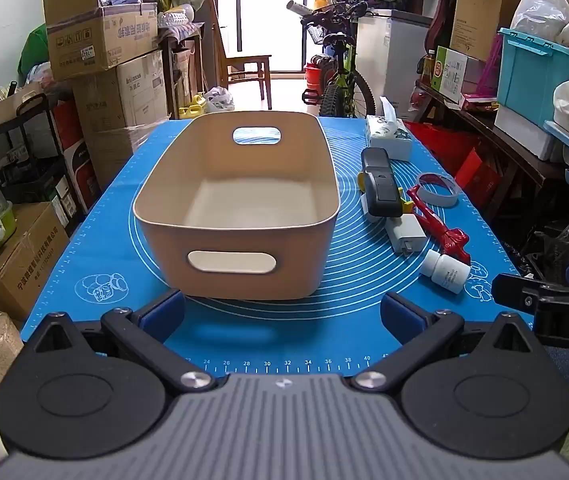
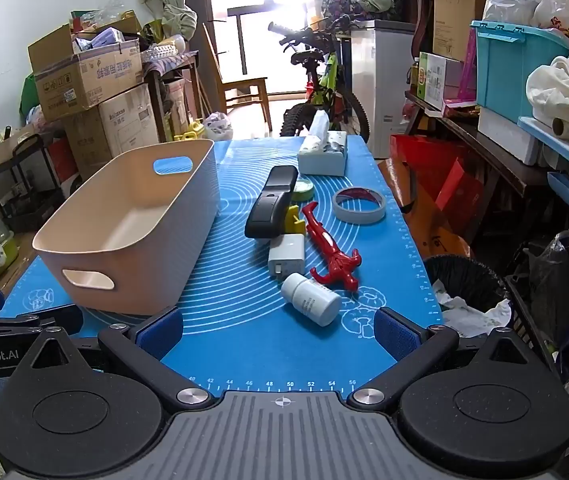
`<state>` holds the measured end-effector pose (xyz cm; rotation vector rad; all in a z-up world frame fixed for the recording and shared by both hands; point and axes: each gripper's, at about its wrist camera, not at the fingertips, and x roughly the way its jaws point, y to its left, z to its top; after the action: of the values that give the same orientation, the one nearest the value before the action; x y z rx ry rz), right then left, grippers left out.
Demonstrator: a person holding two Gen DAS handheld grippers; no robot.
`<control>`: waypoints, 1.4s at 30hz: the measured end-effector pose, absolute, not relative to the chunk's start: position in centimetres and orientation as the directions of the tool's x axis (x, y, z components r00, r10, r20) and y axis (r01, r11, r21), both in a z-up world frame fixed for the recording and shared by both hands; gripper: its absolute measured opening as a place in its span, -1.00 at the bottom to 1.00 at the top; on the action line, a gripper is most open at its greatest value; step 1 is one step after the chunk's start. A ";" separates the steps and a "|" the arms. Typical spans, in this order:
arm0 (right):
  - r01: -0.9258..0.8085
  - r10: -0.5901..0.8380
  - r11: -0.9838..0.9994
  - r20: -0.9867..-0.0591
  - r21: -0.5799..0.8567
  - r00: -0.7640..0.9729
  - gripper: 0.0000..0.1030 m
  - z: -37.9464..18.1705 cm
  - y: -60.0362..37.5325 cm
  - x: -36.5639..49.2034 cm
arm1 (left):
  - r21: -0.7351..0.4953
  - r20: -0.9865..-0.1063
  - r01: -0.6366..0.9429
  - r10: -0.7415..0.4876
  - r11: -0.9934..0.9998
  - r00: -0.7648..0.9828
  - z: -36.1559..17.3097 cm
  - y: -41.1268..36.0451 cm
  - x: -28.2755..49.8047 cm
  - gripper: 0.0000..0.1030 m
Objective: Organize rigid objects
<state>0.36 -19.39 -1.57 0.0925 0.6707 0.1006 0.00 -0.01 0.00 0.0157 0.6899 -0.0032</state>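
The left tool [image 1: 282, 312] hangs low over the near edge of the worktop [image 1: 96, 236], its blue-padded fingers [image 1: 164, 310] spread wide with nothing between them. Straight ahead of it, just beyond the fingertips, stands the beige basket [image 1: 188, 184], upright, its inside bare, with a handle slot in the near wall and another in the far wall.

The right tool [image 2: 278, 330] is also spread wide and holds nothing, hovering over the blue mat [image 2: 244, 320] at the near edge. Just ahead of it and slightly to its right lies a white pill bottle [image 2: 312, 299] on its side. Beyond the bottle, a white charger [image 2: 287, 258] rests flat, touching or nearly touching the bottle's cap end. Beside the charger, to the right, lies a red toy figure [image 2: 330, 254]. Farther ahead a black remote [image 2: 270, 204] lies across a yellow piece [image 2: 294, 218], with a small green tape roll [image 2: 303, 190] behind it. A white tape ring [image 2: 359, 205] lies further right, apart from the figure. A tissue box [image 2: 322, 152] sits at the far end. The basket is to the left of the right tool, ahead of it.

The left tool's body shows at the lower left edge of the right view.
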 end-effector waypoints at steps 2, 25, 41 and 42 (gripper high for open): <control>-0.063 0.130 0.990 -0.620 0.129 0.774 0.95 -1.6 -19.4 0.4 | 0.016 -0.636 0.008 0.004 1.000 0.772 0.0 0.0 0.0 0.99; -0.064 0.128 0.990 -0.617 0.125 0.776 0.95 -1.6 -19.4 0.4 | 0.013 -0.636 0.010 0.001 1.000 0.772 -0.1 -0.2 0.0 0.99; -0.063 0.128 0.990 -0.616 0.126 0.777 0.95 -1.6 -19.4 0.4 | 0.012 -0.637 0.009 0.000 1.000 0.771 -0.1 -0.2 0.0 0.99; -0.063 0.128 0.990 -0.616 0.126 0.777 0.95 -1.6 -19.4 0.4 | 0.012 -0.637 0.010 0.000 1.000 0.771 -0.1 -0.2 0.0 0.99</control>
<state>0.39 -19.43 -1.60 0.1006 0.6730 0.1038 -0.02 -0.17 -0.09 0.0144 0.6906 -0.0053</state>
